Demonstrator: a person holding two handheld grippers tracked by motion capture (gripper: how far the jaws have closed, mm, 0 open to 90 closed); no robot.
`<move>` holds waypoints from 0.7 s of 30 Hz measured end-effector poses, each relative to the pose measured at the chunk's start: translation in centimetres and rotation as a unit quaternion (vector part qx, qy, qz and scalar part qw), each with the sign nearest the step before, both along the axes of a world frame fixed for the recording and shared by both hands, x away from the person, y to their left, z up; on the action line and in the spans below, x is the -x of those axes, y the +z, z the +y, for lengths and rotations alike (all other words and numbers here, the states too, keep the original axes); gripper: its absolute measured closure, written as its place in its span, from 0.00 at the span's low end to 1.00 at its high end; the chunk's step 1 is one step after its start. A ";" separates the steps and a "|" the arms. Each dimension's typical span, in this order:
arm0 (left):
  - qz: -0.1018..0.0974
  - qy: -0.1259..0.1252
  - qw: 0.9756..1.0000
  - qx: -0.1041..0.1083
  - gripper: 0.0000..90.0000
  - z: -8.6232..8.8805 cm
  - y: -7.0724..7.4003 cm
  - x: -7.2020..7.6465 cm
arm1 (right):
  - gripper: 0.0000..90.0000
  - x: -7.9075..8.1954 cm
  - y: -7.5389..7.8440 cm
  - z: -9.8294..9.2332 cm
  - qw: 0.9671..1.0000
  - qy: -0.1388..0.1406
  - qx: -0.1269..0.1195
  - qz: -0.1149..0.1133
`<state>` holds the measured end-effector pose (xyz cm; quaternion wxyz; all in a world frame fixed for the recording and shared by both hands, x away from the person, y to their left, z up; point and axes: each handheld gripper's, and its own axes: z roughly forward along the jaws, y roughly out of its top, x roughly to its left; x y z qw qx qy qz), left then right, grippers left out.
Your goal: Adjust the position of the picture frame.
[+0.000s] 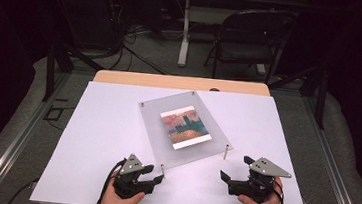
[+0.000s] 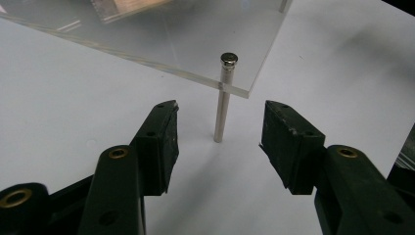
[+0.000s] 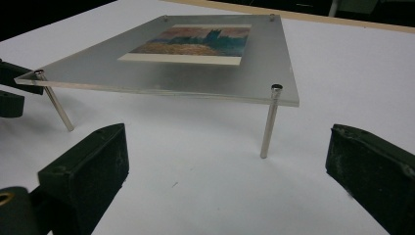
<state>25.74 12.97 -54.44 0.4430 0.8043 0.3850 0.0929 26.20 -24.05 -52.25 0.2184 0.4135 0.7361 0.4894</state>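
Clear frame (image 1: 186, 127) near the counter's (image 1: 106, 125) front edge: our left gripper's (image 2: 220, 125) half-spread fingers bracket its metal post (image 2: 222, 105), untouched; right gripper (image 3: 227, 156) wide; next, pinch.

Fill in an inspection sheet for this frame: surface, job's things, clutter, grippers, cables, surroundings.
Surface: white board lying on a wooden table, flat and bare around the work.
Job's things: clear acrylic frame holding a picture, raised on thin metal posts; the near-left post stands upright.
Clutter: nothing seen.
Grippers: left gripper open, its fingers either side of the near-left post without touching it; right gripper open wide, facing the near-right post, apart from it.
Cables: a black cable trails from the left gripper; more cables lie on the floor behind the table.
Surroundings: dark room, folding chair, carpeted floor.
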 end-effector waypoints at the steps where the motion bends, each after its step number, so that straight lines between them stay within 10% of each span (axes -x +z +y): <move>1: -0.002 -0.001 1.000 -0.001 0.54 -0.1 -0.1 0.0 | 0.03 0.0 0.0 0.0 1.000 0.000 0.000 0.000; 21: 0.003 -0.014 1.000 -0.009 0.76 -2.5 -1.4 -1.5 | 0.21 0.0 0.1 -0.3 0.999 -0.007 0.033 -0.015</move>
